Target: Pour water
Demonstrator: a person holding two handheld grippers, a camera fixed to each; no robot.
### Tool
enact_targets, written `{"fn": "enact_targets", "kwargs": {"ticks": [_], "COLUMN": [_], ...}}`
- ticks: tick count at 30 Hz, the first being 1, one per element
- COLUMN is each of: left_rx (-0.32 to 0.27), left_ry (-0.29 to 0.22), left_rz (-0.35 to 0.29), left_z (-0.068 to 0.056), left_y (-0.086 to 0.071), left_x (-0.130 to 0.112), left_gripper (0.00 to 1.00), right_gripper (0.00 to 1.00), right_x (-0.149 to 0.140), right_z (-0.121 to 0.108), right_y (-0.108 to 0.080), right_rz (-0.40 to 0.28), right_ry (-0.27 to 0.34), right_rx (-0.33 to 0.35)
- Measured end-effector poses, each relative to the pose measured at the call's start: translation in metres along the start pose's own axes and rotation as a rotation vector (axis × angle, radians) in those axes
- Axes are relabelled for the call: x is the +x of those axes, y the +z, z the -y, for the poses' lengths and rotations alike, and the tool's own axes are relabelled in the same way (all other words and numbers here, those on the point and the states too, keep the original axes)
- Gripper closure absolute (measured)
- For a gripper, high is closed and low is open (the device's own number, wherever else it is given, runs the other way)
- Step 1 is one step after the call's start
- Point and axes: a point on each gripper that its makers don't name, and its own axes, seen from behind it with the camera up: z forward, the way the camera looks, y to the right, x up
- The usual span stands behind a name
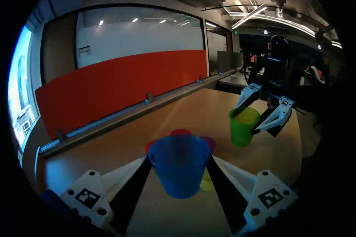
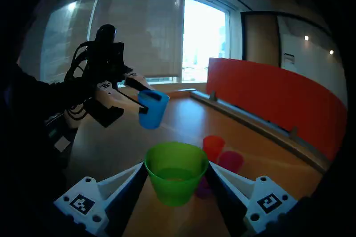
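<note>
Fingers (image 1: 118,177) of the left gripper (image 1: 179,159) press on both sides of a blue cup (image 1: 180,172), closed just to its width and holding it roughly upright above the worktop (image 1: 200,108). Across from it, the right gripper (image 1: 245,119) is clamped the same way on a green cup (image 1: 243,126), also lifted off the wood, near the blue one but apart from it. In the right gripper view the green cup seems to have a little water at its bottom, though the dim light makes that uncertain. Below, a red cup (image 2: 213,147), a pink cup (image 2: 230,160) and a yellow cup (image 1: 206,186) stand close together on the worktop, beside a long orange-red partition (image 1: 124,81).
</note>
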Motion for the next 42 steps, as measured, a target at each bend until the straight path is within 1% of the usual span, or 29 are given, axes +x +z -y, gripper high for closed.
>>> {"fn": "enact_targets", "kwargs": {"ticks": [8, 20, 26, 35, 42], "left_rx": [-0.023, -0.051, -0.07, -0.082, -0.088], "left_ry": [0.011, 0.025, 0.047, 0.091, 0.101], "left_rz": [0.083, 0.219, 0.289, 0.337, 0.356], "left_z": [-0.008, -0.012, -0.016, -0.017, -0.019], "left_y": [0.008, 0.023, 0.031, 0.039, 0.042], "left_x": [-0.033, -0.084, -0.107, -0.125, -0.135], "left_gripper": [0.13, 0.13, 0.13, 0.13, 0.13], "right_gripper": [0.09, 0.09, 0.09, 0.09, 0.09], "right_x": [-0.021, -0.054, -0.068, -0.084, -0.091], "right_z": [0.002, 0.001, -0.003, -0.007, -0.007], "right_y": [0.006, 0.017, 0.022, 0.027, 0.029], "right_rz": [0.064, 0.158, 0.197, 0.234, 0.25], "right_ry": [0.0, 0.015, 0.018, 0.018, 0.021], "right_rx": [0.018, 0.039, 0.042, 0.039, 0.041]}}
